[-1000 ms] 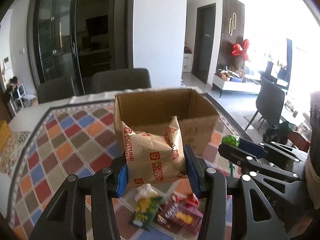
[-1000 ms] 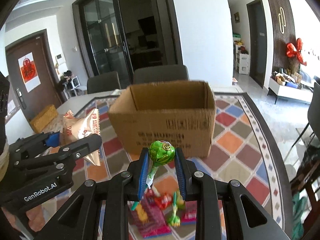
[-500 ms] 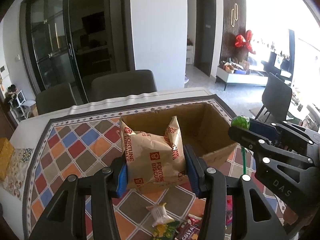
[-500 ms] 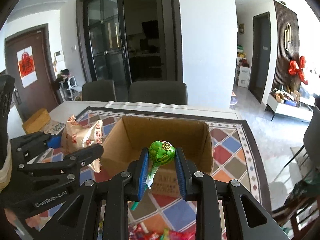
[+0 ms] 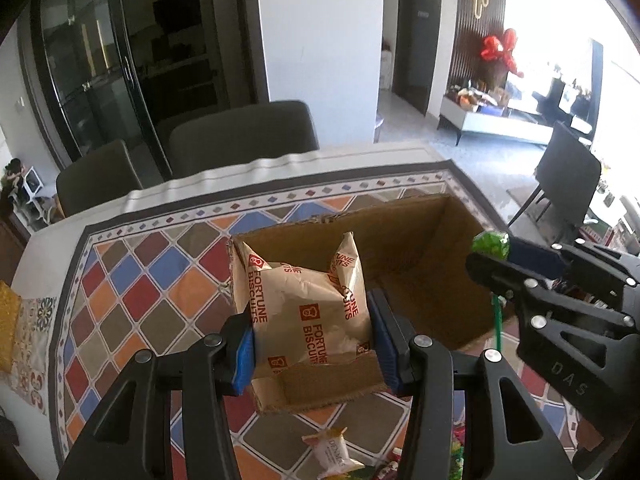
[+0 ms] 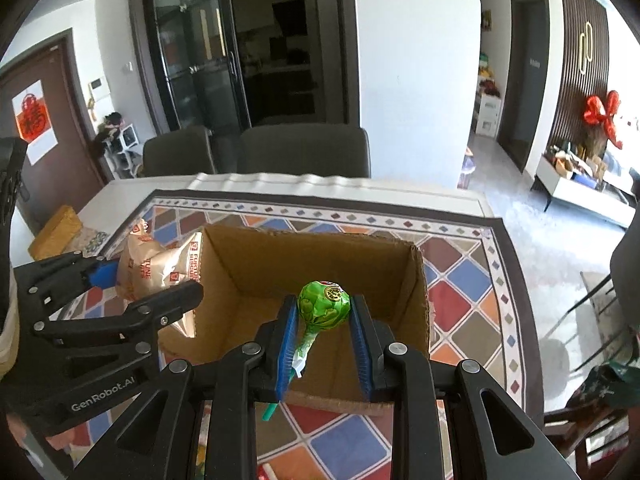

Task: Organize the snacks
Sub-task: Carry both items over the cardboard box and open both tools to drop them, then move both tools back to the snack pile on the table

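An open cardboard box [image 5: 420,248] [image 6: 256,268] stands on the patterned tablecloth. My left gripper [image 5: 310,320] is shut on a tan Fortune Biscuits bag [image 5: 304,304] and holds it over the box's left half; the bag also shows in the right wrist view [image 6: 156,264]. My right gripper [image 6: 323,316] is shut on a green lollipop [image 6: 324,304] and holds it above the box's near right part, stick pointing down. The lollipop also shows in the left wrist view [image 5: 491,243]. The box's visible inside looks bare.
Loose wrapped snacks [image 5: 334,454] lie on the tablecloth [image 5: 160,280] in front of the box. Grey chairs [image 6: 304,152] stand at the table's far side. A yellow packet [image 6: 56,232] lies at the left edge of the table.
Both grippers have risen and moved forward, from in front of the box to over its opening, each still holding its snack. The box interior now shows from above.
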Tool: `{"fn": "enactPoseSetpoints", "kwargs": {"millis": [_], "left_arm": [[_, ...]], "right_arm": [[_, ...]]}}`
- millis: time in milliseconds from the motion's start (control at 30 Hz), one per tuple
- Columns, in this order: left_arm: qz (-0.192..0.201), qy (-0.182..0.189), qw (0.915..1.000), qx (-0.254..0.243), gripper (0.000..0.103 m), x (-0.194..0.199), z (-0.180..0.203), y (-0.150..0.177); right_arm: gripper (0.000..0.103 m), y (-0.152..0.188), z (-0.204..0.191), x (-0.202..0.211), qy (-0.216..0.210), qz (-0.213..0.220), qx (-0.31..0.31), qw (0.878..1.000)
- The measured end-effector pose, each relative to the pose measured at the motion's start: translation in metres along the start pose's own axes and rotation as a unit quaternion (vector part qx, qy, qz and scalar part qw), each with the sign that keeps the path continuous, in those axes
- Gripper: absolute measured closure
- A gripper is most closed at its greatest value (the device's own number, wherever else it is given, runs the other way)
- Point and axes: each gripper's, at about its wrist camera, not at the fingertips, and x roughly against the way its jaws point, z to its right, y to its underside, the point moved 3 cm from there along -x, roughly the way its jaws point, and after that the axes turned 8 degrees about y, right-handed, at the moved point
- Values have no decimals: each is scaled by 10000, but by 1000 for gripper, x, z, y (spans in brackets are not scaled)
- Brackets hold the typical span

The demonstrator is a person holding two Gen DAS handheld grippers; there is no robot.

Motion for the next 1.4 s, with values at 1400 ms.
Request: {"fn": "enactPoseSetpoints", "kwargs": {"millis": [1400], "left_arm": [[831, -401, 9953, -287, 23, 108, 40, 122]], "right_arm": [[54, 93, -15, 75, -277, 227, 143, 9993]]}}
